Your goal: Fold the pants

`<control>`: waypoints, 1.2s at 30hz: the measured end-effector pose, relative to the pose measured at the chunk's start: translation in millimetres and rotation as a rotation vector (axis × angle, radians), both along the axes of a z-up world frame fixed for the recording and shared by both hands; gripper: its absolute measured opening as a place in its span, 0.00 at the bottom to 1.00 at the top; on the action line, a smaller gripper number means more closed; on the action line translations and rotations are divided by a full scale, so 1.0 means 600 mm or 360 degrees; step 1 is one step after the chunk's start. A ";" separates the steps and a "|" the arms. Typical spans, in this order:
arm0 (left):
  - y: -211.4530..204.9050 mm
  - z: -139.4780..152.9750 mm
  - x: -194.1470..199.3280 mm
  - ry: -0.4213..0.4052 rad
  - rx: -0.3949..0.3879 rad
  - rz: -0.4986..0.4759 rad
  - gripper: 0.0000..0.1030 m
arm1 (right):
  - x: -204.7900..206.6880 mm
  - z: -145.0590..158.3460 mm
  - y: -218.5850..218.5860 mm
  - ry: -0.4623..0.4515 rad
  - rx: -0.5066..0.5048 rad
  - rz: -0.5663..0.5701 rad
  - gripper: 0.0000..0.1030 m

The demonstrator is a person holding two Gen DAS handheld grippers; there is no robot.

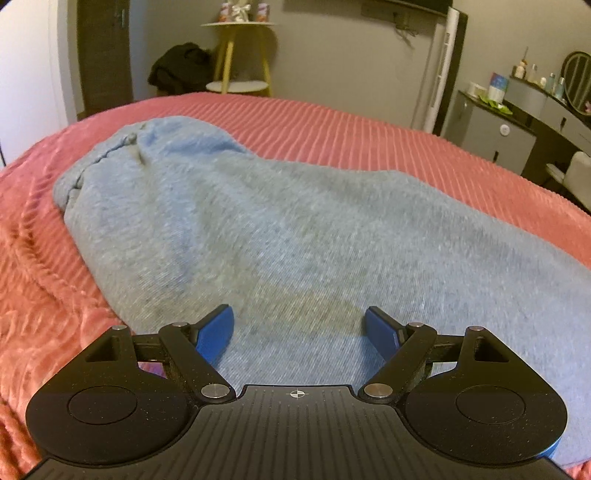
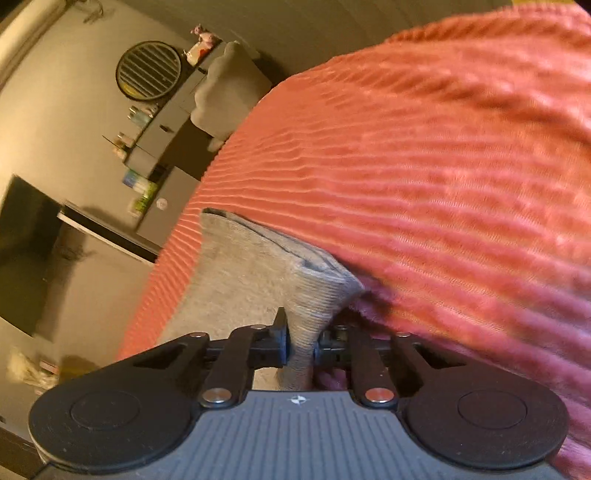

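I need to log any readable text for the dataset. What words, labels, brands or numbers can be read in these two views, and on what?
None can be read.
Bottles and boxes on the dresser: labels too small and blurred.
Items on the yellow side table: print blurred.
Grey pants and pink bedspread: no text visible.
Left gripper and right gripper: only a round crosshair mark, no lettering.

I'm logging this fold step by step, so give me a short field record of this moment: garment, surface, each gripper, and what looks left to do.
garment: grey pants, spread out lengthwise, not folded up yet
surface: pink ribbed bedspread
left gripper: open, over the cloth, nothing pinched
right gripper: shut on a bunched edge of the pants, cloth puckered between the pads
background: yellow-legged side table beyond the bed
left to do: probably a grip for the left gripper, then the fold
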State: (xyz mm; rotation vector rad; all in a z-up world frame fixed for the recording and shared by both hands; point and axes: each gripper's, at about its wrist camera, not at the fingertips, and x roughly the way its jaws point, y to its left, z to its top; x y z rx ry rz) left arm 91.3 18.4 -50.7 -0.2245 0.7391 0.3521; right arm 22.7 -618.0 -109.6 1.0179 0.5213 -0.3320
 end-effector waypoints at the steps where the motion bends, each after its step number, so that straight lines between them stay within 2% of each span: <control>1: 0.001 0.000 -0.001 -0.0002 -0.0008 0.0001 0.82 | 0.001 0.008 0.003 0.0026 -0.0030 -0.0011 0.09; 4: 0.010 0.001 -0.003 -0.0014 -0.0060 0.0013 0.81 | 0.015 0.043 0.024 0.0145 -0.0217 0.0001 0.09; 8: 0.023 0.005 -0.011 -0.0053 -0.0139 0.0035 0.81 | 0.057 0.120 0.108 0.0353 -0.0734 0.0092 0.08; 11: 0.028 0.011 -0.021 -0.0094 -0.0185 0.0030 0.80 | 0.082 0.191 0.209 0.0233 -0.1081 0.0300 0.08; 14: 0.029 0.018 -0.029 -0.0146 -0.0228 0.0003 0.80 | 0.097 0.242 0.346 0.0014 -0.1333 0.0679 0.08; 17: 0.024 0.026 -0.038 -0.0198 -0.0259 -0.0045 0.80 | 0.101 0.237 0.474 -0.0109 -0.1360 0.1109 0.08; 19: 0.016 0.031 -0.043 -0.0213 -0.0246 -0.0093 0.80 | 0.095 0.201 0.556 -0.0130 -0.1408 0.1382 0.08; 22: 0.003 0.034 -0.048 -0.0218 -0.0219 -0.0169 0.81 | 0.095 0.128 0.621 -0.0018 -0.1276 0.1620 0.11; 23: 0.000 0.034 -0.049 -0.0220 -0.0217 -0.0190 0.81 | 0.098 0.105 0.631 0.0046 -0.1194 0.1700 0.18; 25: -0.005 0.035 -0.048 -0.0221 -0.0230 -0.0246 0.81 | 0.096 0.084 0.630 0.0113 -0.1100 0.1715 0.25; 26: -0.008 0.035 -0.046 -0.0220 -0.0237 -0.0276 0.81 | 0.097 0.093 0.617 0.0090 -0.0999 0.1720 0.36; 27: -0.012 0.034 -0.044 -0.0212 -0.0253 -0.0310 0.81 | 0.101 0.104 0.595 0.0049 -0.0837 0.1709 0.42; 29: -0.020 0.035 -0.039 -0.0198 -0.0287 -0.0378 0.81 | 0.104 0.122 0.541 -0.0093 -0.0515 0.1575 0.64; 30: -0.025 0.036 -0.036 -0.0192 -0.0297 -0.0409 0.81 | 0.103 0.124 0.510 -0.0137 -0.0402 0.1467 0.65; 32: -0.039 0.038 -0.026 -0.0171 -0.0334 -0.0483 0.81 | 0.105 0.112 0.456 -0.0114 -0.0270 0.1257 0.63; 33: -0.048 0.040 -0.019 -0.0158 -0.0381 -0.0524 0.81 | 0.107 0.101 0.440 -0.0004 -0.0314 0.1172 0.57; 34: -0.058 0.040 -0.014 -0.0149 -0.0432 -0.0561 0.81 | 0.112 0.087 0.429 0.0165 -0.0382 0.1078 0.28; 35: -0.067 0.041 -0.007 -0.0143 -0.0486 -0.0592 0.81 | 0.115 0.076 0.420 0.0256 -0.0315 0.0969 0.14; 36: -0.080 0.042 0.003 -0.0131 -0.0539 -0.0621 0.81 | 0.113 0.072 0.405 0.0250 -0.0219 0.0895 0.14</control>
